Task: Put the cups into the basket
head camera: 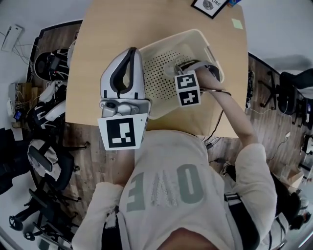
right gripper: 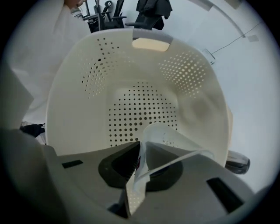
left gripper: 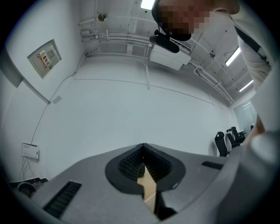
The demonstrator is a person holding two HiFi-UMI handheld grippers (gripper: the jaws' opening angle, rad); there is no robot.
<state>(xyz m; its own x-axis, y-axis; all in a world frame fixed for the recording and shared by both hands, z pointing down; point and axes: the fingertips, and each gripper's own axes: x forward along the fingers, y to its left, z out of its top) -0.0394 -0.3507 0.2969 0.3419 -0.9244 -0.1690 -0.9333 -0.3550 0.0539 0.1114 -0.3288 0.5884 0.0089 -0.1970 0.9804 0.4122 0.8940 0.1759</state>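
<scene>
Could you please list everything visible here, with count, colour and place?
table: one, light wood, under the basket
basket: one, cream, perforated, on the table
cup: one, clear, inside the basket, in the right gripper
framed picture: one, black frame, table's far edge
sticky note: one, green, table's far corner
office chairs: several, dark, floor at left
left gripper: one, grey, jaws together, empty, above table's near edge
right gripper: one, grey, shut on the cup, inside the basket
</scene>
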